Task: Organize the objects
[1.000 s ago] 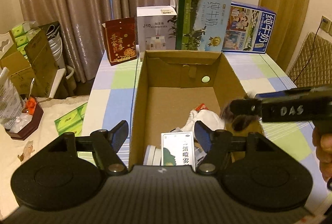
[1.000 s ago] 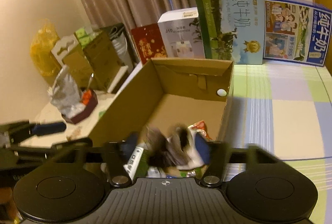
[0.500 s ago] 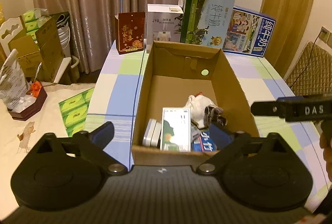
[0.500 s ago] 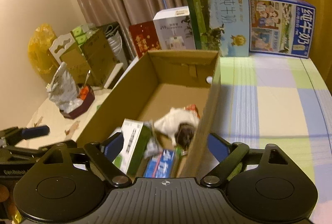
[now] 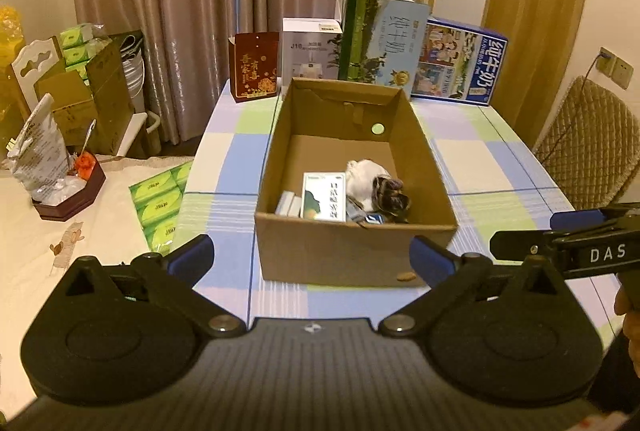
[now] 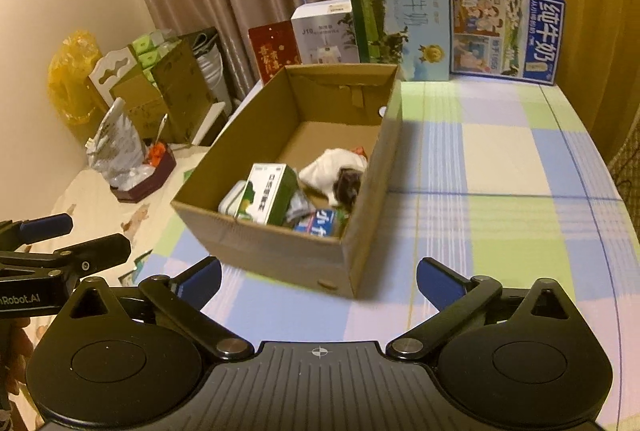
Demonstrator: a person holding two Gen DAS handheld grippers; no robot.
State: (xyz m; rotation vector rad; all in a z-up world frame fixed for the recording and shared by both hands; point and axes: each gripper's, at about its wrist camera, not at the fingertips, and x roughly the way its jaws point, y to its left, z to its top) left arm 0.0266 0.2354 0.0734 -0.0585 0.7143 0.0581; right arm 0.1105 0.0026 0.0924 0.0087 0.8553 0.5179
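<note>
An open cardboard box [image 5: 352, 259] [image 6: 280, 251] stands on the checked tablecloth. Inside lie a green-and-white carton [image 5: 324, 197] [image 6: 266, 197], a small tin [image 5: 286, 202] [image 6: 231, 198], a blue packet [image 6: 316, 226], and a white cloth with a dark furry item [image 5: 390, 193] [image 6: 347, 189] on it. My left gripper [image 5: 311, 257] is open, held back in front of the box's near wall, holding nothing. My right gripper [image 6: 319, 277] is open too, near the box's front right corner, nothing between its fingers.
Milk cartons [image 5: 382, 43] [image 5: 458, 61], a white appliance box [image 5: 310, 49] and a red gift bag [image 5: 254, 65] line the table's far edge. Green tissue packs [image 5: 158, 197] and a tray of clutter [image 5: 60, 183] sit on the left surface. A woven chair [image 5: 588, 147] stands at right.
The right gripper let the furry item drop into the box and opened. Both grippers drew back from over the box to in front of it; the left one opened wider.
</note>
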